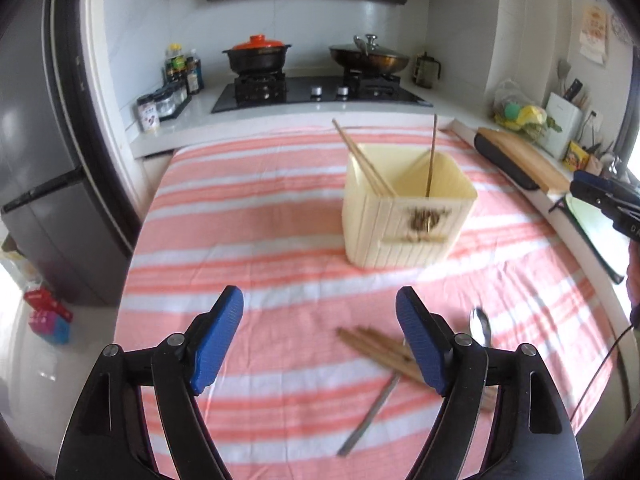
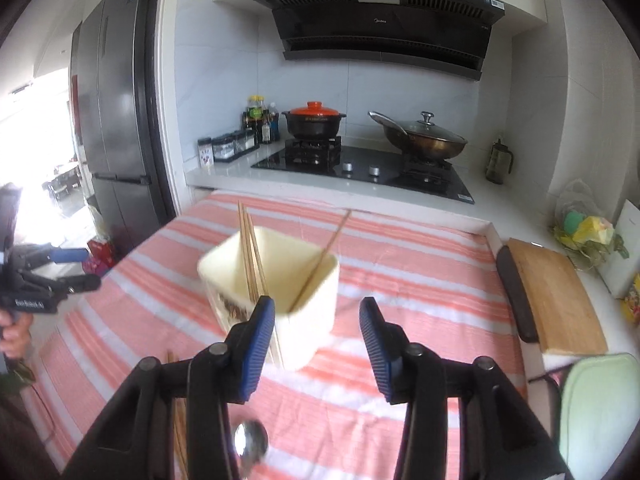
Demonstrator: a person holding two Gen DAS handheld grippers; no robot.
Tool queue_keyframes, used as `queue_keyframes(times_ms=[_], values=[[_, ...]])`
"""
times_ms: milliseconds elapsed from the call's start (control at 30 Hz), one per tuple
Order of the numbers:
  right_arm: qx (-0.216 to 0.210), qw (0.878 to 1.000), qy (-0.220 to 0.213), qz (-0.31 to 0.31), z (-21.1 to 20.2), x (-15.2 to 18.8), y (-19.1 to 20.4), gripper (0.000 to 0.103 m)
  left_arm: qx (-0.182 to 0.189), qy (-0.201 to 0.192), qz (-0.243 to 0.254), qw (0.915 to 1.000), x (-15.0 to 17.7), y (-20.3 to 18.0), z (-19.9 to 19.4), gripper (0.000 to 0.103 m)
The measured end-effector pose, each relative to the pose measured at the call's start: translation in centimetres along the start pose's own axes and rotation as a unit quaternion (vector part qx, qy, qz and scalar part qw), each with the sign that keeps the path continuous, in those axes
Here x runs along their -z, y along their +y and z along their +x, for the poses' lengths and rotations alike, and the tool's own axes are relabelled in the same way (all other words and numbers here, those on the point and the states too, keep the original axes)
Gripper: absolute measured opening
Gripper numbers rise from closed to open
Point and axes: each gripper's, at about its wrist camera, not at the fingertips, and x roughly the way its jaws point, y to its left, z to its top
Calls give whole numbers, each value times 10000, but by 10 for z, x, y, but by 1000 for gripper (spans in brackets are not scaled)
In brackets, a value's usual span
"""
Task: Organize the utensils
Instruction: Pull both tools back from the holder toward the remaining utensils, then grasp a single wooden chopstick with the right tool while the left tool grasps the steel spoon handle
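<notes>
Near the desk's front edge, toward its right-hand corner, lie the loose utensils you have yet to sort: a bundle of wooden chopsticks (image 1: 376, 350), a flat metal utensil handle (image 1: 370, 416) and a steel spoon (image 1: 481, 326). Your left gripper (image 1: 320, 340) hangs over the striped cloth (image 1: 248, 216) with its blue pads spread wide and nothing between them; your right gripper (image 2: 316, 346) is also parted, less widely, and empty.

What matters is the direction. From the left gripper, the chopsticks sit just beside its right-hand finger, partly hidden behind it, so they are off to the right, not between the pads. Their long axis runs diagonally, from farther-left to nearer-right, while the metal handle slants the opposite way beneath them. The spoon is farther right, its bowl pointing away from you.

From the right gripper, the spoon's bowl (image 2: 250, 438) shows just below its left finger, and chopstick ends peek out at the lower left. I judge the right gripper nearer the spoon and the left nearer the chopsticks.

Mid-desk stands the cream utensil holder (image 1: 408, 216), already holding a few upright chopsticks.
</notes>
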Motion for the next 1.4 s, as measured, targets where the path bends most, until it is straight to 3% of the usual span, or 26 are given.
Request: queue_keyframes(times_ms=[133, 233, 300, 400, 700, 833, 933, 1000, 1100, 1233, 1400], values=[[457, 9988, 197, 17, -43, 89, 10, 45, -203, 190, -172, 9995, 87, 1, -16, 84], [495, 9955, 427, 687, -63, 157, 18, 45, -213, 481, -418, 9977, 138, -5, -16, 84], [351, 9908, 671, 1125, -67, 193, 25, 45, -91, 563, -550, 9969, 157, -11, -18, 84], [134, 9880, 915, 1233, -67, 220, 38, 45, 40, 517, -545, 9972, 161, -20, -21, 84], [-21, 9893, 746, 1251, -70, 206, 50, 45, 85, 259, -318, 9991, 128, -35, -36, 84], [-180, 9921, 758, 978, -63, 196, 63, 45, 75, 300, -271, 9992, 122, -40, -28, 84], [-275, 9939, 773, 732, -55, 189, 75, 42, 68, 408, -260, 9988, 124, -43, -16, 84], [-370, 9939, 854, 594, -45, 185, 82, 34, 108, 474, -304, 9984, 126, -43, -6, 84], [-315, 9922, 1090, 518, -24, 181, 81, 29, -2, 577, -261, 9980, 126, -40, 12, 84], [-490, 9835, 1543, 811, 10, 180, 66, 27, -348, 737, 64, 9966, 120, -35, 44, 83], [-1030, 9800, 1589, 620, 36, 161, 83, 27, -331, 981, 573, 9930, 119, -35, 73, 81]])
